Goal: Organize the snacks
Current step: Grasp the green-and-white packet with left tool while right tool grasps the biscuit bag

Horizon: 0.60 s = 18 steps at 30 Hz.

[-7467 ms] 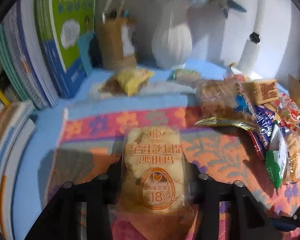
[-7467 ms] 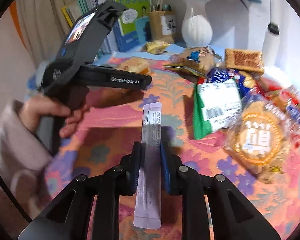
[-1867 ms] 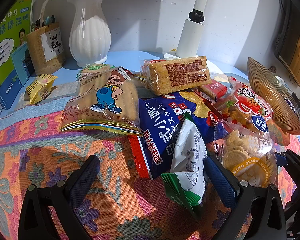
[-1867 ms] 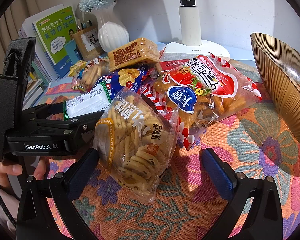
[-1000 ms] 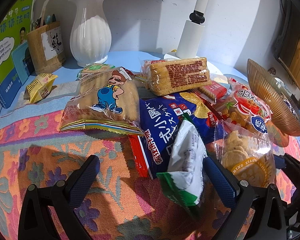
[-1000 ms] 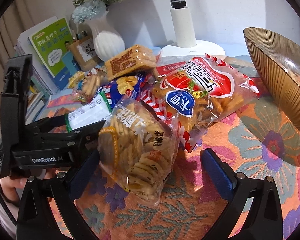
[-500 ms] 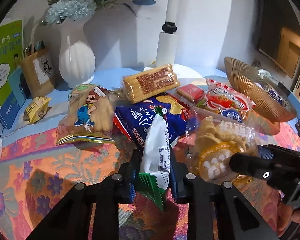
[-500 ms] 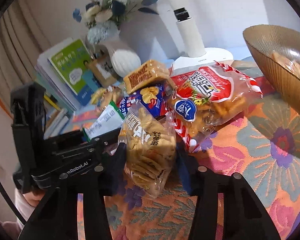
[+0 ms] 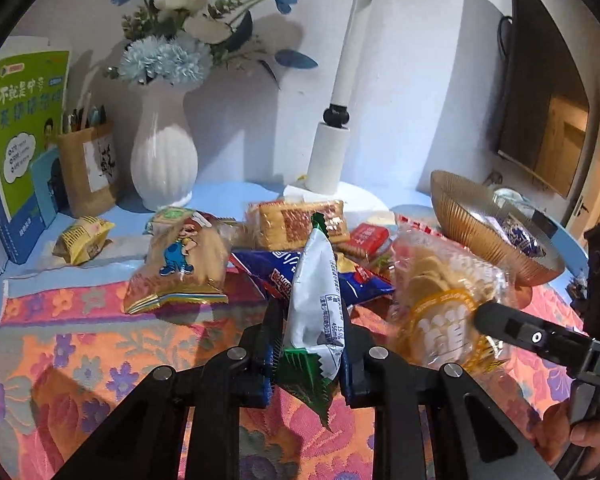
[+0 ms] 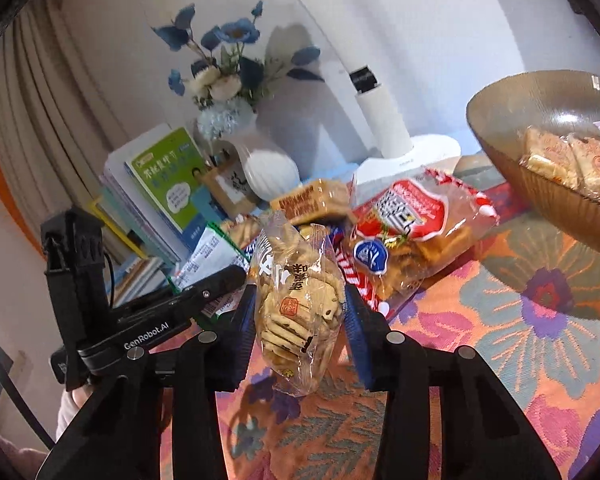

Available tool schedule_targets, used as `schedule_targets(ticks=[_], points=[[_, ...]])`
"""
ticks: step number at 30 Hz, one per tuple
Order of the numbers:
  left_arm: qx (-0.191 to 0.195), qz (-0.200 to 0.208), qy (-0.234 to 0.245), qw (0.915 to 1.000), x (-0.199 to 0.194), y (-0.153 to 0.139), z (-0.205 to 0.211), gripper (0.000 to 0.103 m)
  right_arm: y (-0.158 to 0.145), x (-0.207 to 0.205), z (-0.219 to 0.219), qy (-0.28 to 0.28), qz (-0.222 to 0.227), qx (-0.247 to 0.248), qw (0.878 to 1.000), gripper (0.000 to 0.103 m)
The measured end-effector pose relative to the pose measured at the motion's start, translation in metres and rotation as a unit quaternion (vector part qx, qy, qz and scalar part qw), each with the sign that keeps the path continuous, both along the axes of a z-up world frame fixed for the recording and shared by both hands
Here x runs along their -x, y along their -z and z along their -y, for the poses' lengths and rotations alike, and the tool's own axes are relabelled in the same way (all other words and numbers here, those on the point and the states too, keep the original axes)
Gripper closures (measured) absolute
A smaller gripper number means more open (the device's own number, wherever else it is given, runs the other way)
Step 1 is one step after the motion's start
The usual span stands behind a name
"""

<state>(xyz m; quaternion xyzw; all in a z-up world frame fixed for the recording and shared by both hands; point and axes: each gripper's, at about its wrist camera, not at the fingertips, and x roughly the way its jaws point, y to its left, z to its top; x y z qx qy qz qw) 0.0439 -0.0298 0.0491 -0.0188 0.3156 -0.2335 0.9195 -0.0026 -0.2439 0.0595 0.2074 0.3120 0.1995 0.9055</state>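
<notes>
My left gripper (image 9: 306, 354) is shut on a green-and-white snack packet (image 9: 315, 304) and holds it upright above the patterned cloth. My right gripper (image 10: 300, 320) is shut on a clear bag of round crackers (image 10: 296, 304), lifted off the cloth; that bag also shows in the left wrist view (image 9: 444, 312). A pile of snacks lies behind: a cartoon biscuit bag (image 9: 180, 264), a blue chip bag (image 9: 284, 276), a wafer pack (image 9: 296, 224) and a red-and-white bag (image 10: 412, 228). A ribbed amber bowl (image 10: 512, 120) with several wrapped snacks stands at the right.
A white vase (image 9: 164, 156) with blue flowers, a pen holder (image 9: 88, 168), upright books (image 9: 24, 140) and a white lamp base (image 9: 332, 160) line the back wall. A small yellow packet (image 9: 84, 240) lies near the books. The floral cloth (image 9: 80, 344) covers the table front.
Both grippers were open around their packets a second ago. They have closed on them and lifted them up off the cloth; the view now sits higher.
</notes>
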Motion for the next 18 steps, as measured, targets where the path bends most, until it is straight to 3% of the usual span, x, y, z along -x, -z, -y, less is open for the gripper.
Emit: schedule_targets(ticks=[12, 18], points=[[0.020, 0.024, -0.006, 0.9995, 0.005, -0.009, -0.004, 0.082, -0.010, 0.011, 0.017, 0.020, 0.038, -0.046, 0.998, 0.063], [0.034, 0.025, -0.026, 0.9988, 0.016, -0.035, -0.002, 0.084, -0.025, 0.025, 0.033, 0.032, 0.065, -0.068, 0.995, 0.063]])
